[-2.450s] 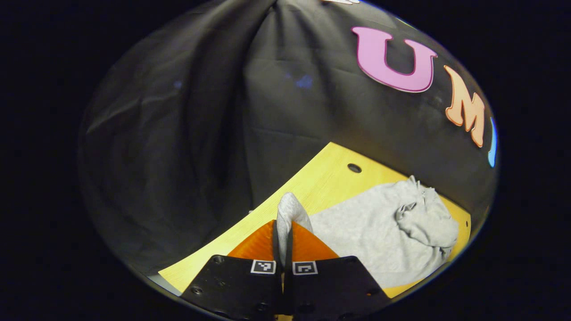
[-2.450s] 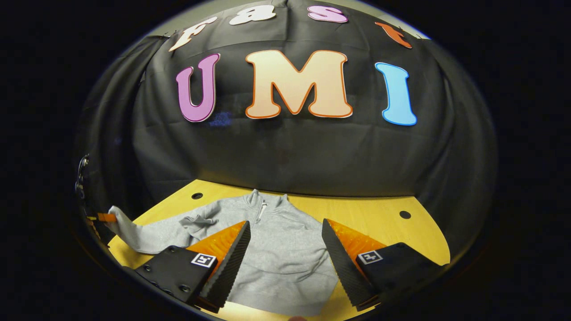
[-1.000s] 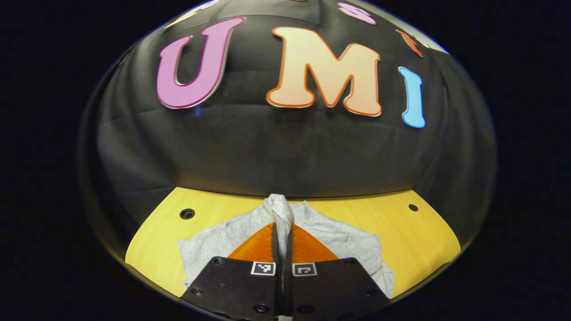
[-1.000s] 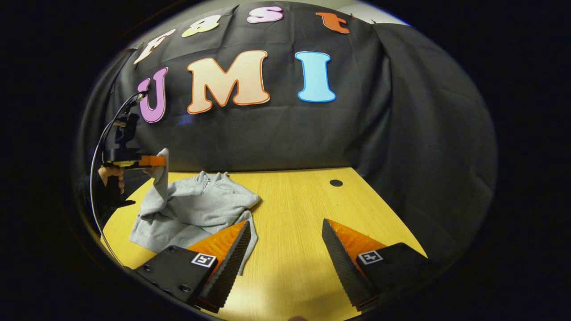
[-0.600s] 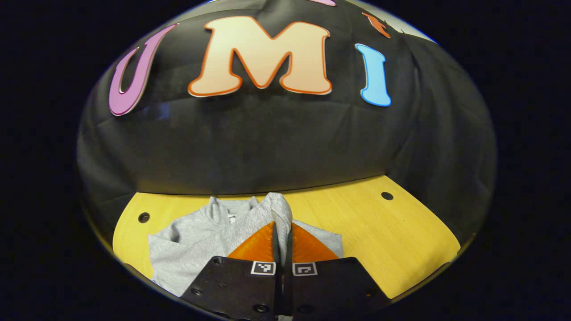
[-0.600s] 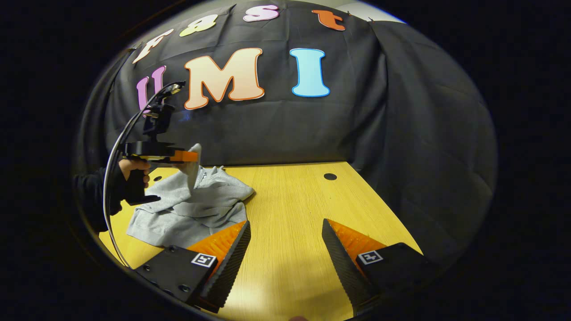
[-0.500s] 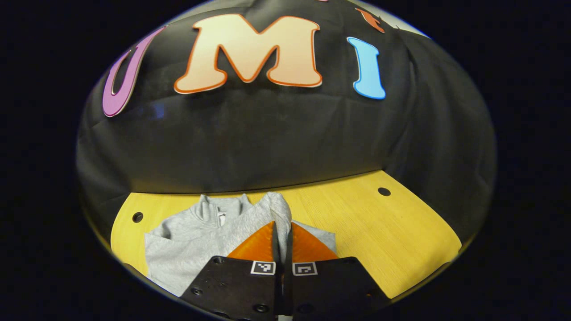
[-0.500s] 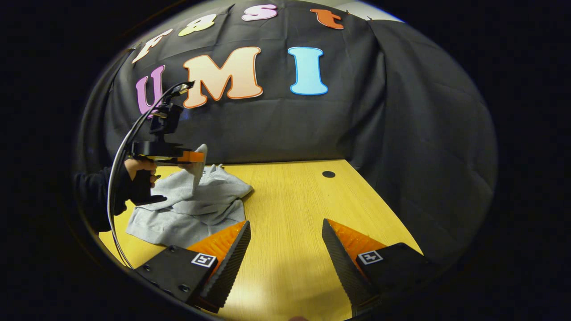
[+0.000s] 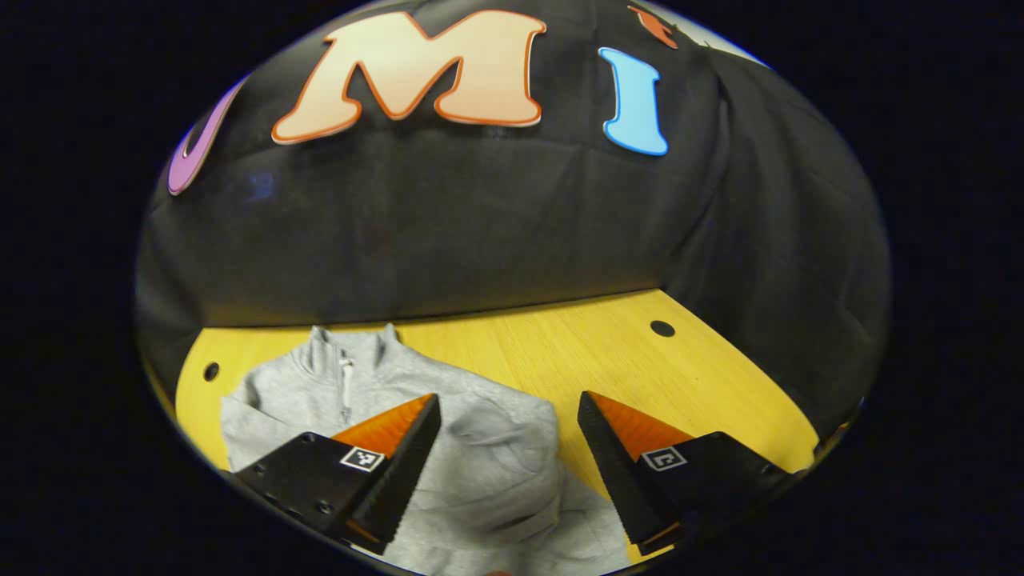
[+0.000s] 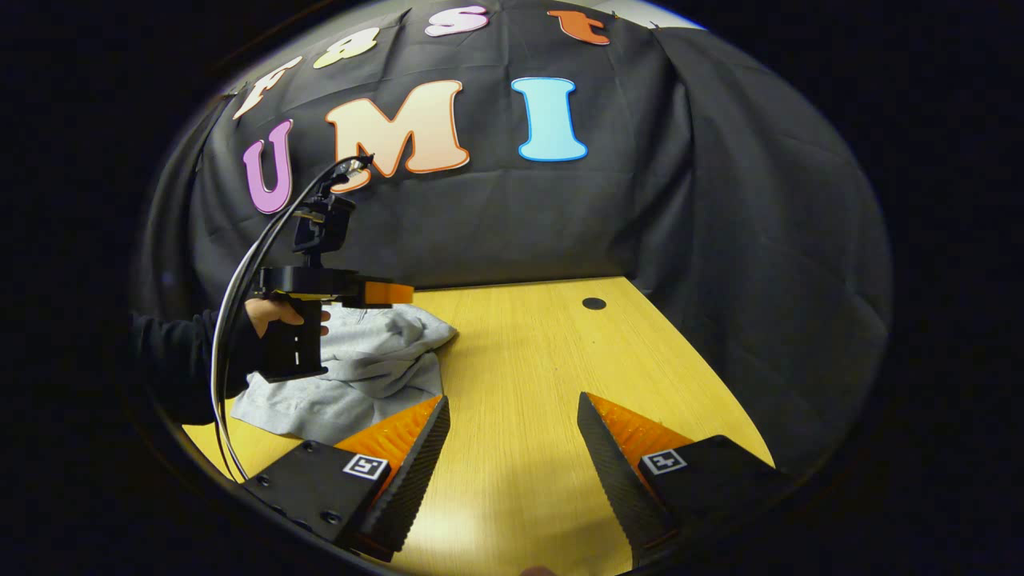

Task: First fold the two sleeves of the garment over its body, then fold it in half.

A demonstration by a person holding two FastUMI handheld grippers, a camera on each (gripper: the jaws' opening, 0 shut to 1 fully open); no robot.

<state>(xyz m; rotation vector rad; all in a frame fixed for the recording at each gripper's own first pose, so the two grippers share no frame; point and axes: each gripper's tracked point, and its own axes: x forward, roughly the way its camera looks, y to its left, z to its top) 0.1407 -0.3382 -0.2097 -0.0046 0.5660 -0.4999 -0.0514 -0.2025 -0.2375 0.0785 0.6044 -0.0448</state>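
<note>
Grey garment (image 9: 448, 448) lay bunched on the wooden table (image 9: 560, 352) beneath my left gripper (image 9: 508, 464) — jaws spread, holding nothing; my right gripper (image 10: 512, 472) gaped too — 1 loosely draped sleeve (image 9: 504, 448) risked sliding off, I judged.

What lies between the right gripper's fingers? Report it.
Bare table, in the right gripper view; the right gripper is open, and the garment lies off to the left.

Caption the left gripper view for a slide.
Open left hand-held gripper hovers over grey garment lying on yellow table.
</note>
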